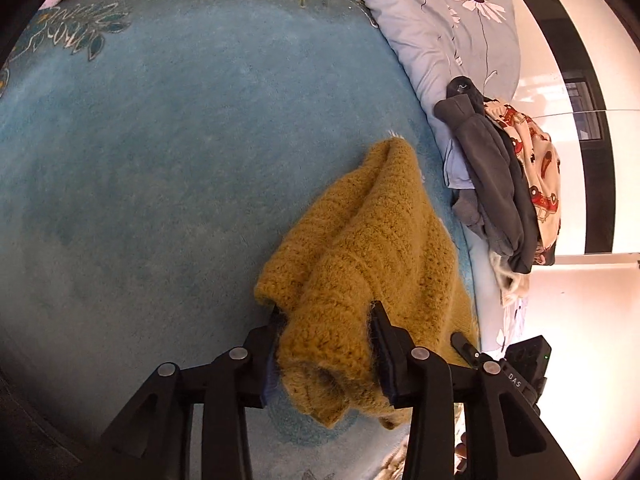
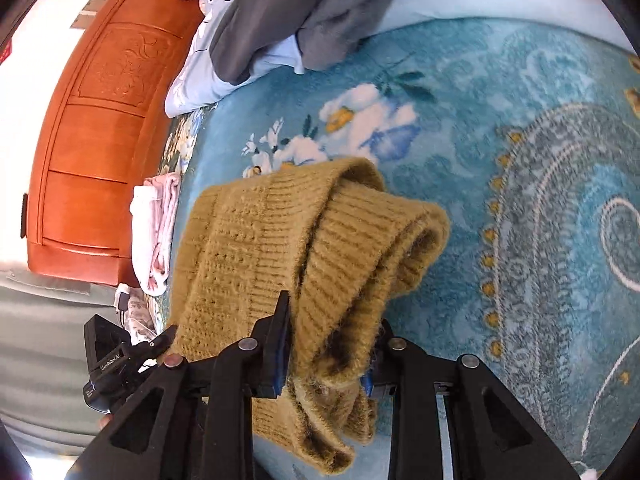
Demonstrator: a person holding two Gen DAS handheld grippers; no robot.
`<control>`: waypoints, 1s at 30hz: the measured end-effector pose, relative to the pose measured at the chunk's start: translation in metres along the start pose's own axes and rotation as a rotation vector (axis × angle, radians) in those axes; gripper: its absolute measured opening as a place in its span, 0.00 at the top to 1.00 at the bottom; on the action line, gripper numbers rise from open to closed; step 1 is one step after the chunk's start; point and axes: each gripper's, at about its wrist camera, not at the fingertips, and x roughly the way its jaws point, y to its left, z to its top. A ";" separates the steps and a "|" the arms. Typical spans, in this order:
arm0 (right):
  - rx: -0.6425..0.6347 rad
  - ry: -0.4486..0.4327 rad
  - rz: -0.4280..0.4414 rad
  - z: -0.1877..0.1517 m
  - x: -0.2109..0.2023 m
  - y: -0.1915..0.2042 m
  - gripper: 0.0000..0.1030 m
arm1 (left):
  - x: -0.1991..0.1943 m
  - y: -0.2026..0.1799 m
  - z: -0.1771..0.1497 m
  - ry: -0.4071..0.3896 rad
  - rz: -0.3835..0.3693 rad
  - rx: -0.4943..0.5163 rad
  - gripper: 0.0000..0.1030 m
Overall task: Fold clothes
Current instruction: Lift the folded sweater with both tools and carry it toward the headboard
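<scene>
A mustard-yellow knitted sweater (image 1: 360, 248) hangs bunched over the blue blanket (image 1: 160, 160). My left gripper (image 1: 326, 320) is shut on one thick bunch of it. My right gripper (image 2: 332, 320) is shut on another part of the same sweater (image 2: 280, 240), where the ribbed hem folds over. The sweater is lifted and drapes between both grippers. The other gripper's body shows at the right edge of the left wrist view (image 1: 520, 364) and at the lower left of the right wrist view (image 2: 108, 360).
A pile of dark grey and truck-print clothes (image 1: 504, 176) lies on a grey flowered pillow (image 1: 448, 28) at the bed's edge. A folded pink garment (image 2: 154, 232) lies by the orange wooden headboard (image 2: 100, 140). The blanket has a flower pattern (image 2: 360, 120).
</scene>
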 end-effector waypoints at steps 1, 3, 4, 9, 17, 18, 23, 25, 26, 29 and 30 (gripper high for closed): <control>0.011 -0.009 0.003 -0.003 -0.002 -0.003 0.67 | 0.000 0.000 0.001 0.001 0.009 0.002 0.46; 0.033 -0.028 0.008 -0.009 -0.006 -0.010 0.60 | 0.000 -0.001 0.005 0.007 -0.004 0.002 0.42; 0.044 -0.037 0.011 -0.011 -0.008 -0.013 0.57 | 0.000 -0.003 0.009 0.007 -0.014 0.006 0.40; 0.110 -0.069 0.030 -0.024 -0.013 -0.029 0.39 | 0.017 -0.017 0.025 0.064 0.045 0.093 0.32; 0.162 -0.052 0.019 -0.030 0.012 -0.033 0.38 | -0.013 -0.007 0.029 0.043 0.093 0.072 0.24; 0.166 -0.051 0.013 -0.030 0.013 -0.034 0.38 | -0.017 -0.007 0.033 0.020 0.084 0.066 0.22; 0.193 -0.058 0.022 -0.031 0.013 -0.036 0.38 | 0.018 -0.011 0.055 0.081 0.015 0.088 0.15; 0.199 -0.065 0.019 -0.032 0.013 -0.035 0.38 | 0.039 -0.010 0.059 0.119 0.035 0.093 0.15; 0.202 -0.068 0.017 -0.032 0.012 -0.035 0.38 | 0.043 -0.011 0.059 0.124 0.027 0.097 0.15; 0.212 -0.083 0.016 -0.036 0.012 -0.034 0.38 | 0.048 -0.012 0.059 0.140 -0.026 0.092 0.16; 0.223 -0.092 0.018 -0.037 0.012 -0.035 0.38 | 0.049 -0.014 0.058 0.144 -0.047 0.096 0.16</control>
